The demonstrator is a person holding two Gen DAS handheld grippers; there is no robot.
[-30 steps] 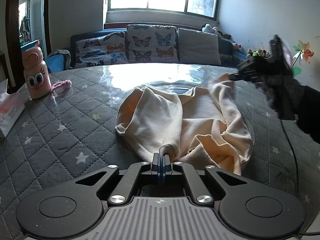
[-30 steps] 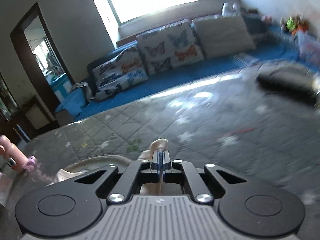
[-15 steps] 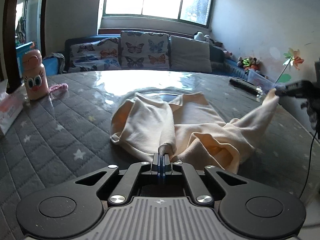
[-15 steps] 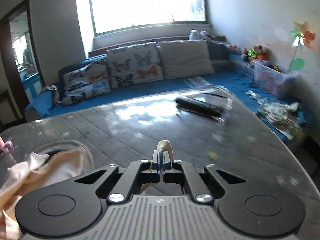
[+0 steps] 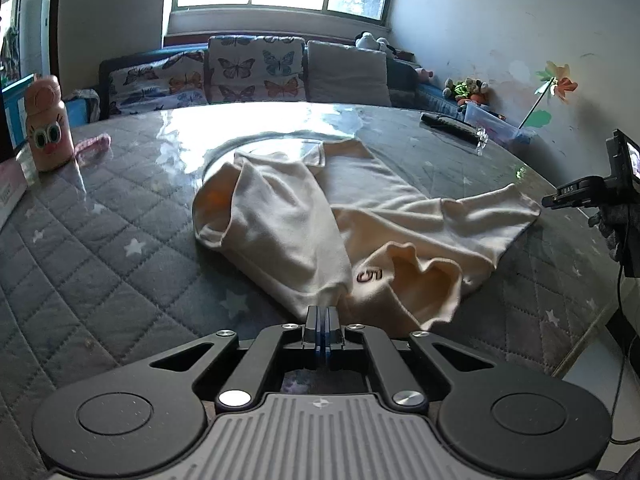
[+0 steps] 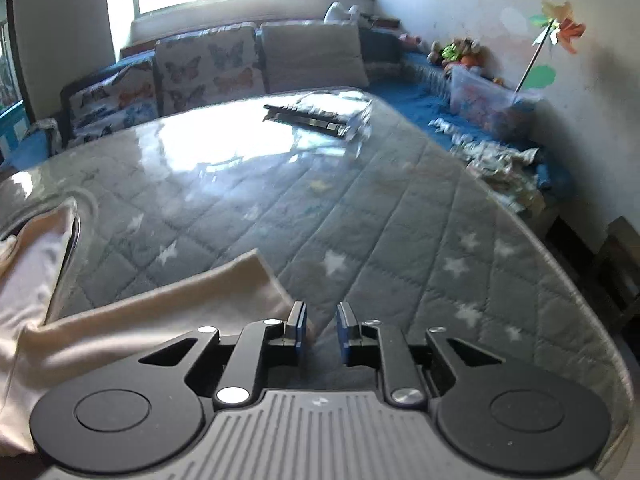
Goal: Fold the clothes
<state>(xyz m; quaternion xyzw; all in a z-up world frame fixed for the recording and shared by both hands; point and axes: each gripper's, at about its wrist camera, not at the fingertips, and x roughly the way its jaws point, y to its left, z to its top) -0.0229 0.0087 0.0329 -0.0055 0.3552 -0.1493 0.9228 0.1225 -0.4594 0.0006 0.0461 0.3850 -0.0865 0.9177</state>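
Soft matt cream cloth in the shirt (image 5: 320,216), knit-looking, with a stitched mark near the front edge of the bench (image 5: 120,264). Quilted grey fabric with pale stars under a glossy clear sheet, glaring toward the far edge. Matt black plastic on the left claw (image 5: 322,322) and right claw (image 6: 321,330), ribbed grey housing, bright metal screws, blue pads. Smooth pink plastic bottle (image 5: 47,128) at the left edge.

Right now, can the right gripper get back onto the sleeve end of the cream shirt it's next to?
Probably yes. The right gripper is open, and the cream shirt has its sleeve end lying flat on the table just off its left finger, with nothing between. A slight shift left should do.
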